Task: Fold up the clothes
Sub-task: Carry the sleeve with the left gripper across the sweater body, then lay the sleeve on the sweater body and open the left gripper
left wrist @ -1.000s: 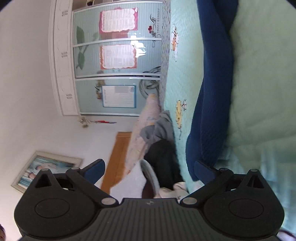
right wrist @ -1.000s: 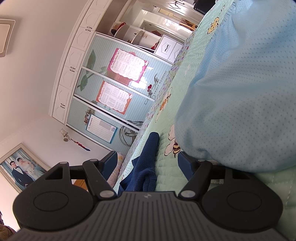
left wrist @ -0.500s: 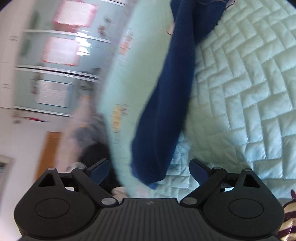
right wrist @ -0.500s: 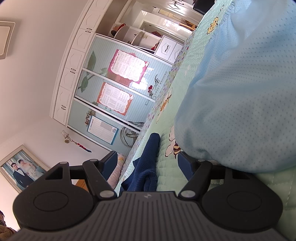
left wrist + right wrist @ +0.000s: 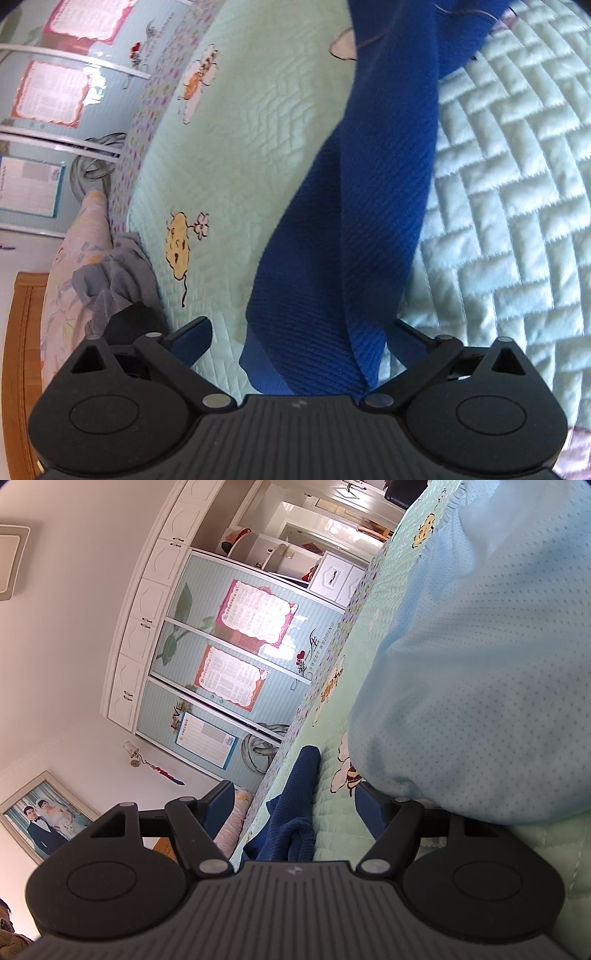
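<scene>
Quilted bedspread point(image 5: 517, 206) bears blue garment point(image 5: 354, 229) between parted left claw point(image 5: 295, 339).

left gripper point(image 5: 299, 339) jaws apart | blue garment point(image 5: 354, 229) between | quilt point(image 5: 509, 192)

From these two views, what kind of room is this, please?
Most likely a home bedroom. A quilt with cartoon prints covers a bed, a wardrobe with sliding doors stands at the wall, and a framed portrait hangs near it. A blue garment lies on the quilt.
</scene>
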The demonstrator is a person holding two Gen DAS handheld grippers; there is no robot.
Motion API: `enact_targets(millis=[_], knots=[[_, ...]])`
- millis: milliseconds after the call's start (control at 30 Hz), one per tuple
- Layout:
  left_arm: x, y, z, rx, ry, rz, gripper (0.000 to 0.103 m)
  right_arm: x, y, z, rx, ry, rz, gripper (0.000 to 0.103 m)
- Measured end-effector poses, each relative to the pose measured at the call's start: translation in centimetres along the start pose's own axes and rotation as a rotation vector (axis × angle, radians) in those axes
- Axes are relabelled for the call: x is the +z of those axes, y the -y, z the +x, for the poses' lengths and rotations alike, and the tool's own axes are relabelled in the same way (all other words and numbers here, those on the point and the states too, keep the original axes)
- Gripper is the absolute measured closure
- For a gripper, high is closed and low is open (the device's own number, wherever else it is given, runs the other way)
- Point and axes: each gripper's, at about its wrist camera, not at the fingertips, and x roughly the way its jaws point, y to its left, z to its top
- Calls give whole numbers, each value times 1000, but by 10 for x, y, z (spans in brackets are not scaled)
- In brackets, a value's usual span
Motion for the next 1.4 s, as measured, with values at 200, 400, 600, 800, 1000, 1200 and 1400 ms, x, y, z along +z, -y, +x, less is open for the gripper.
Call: enact_targets(millis=[200, 400, 600, 800, 1000, 1200, 1400], knots=[[11, 23, -5, 71, -28, -42, 82, 1, -2, 0, -1, 0, 1, 30], [10, 24, -3, 92, -27, -66, 94, 0, -3, -1, -2, 1, 1, 30], [11, -33, -29, -110, -11, -252, 93, -4, -6, -2, -1, 4, 4, 30], [20, -98, -62, -312, -49, -412, 88, -4, -5, -3, 0, 6, 6, 30], [34, -155, -41, -86, -152, -524, 50, -4, -4, -4, 2, 7, 8, 30], [18, -101, -33, 9, -147, -537, 41, -2, -3, -5, 5, 7, 12, 30], [-47, -4, -132, 102, 355, -1143, 1, -7, -41, 6, -50, -121, -127, 28]])
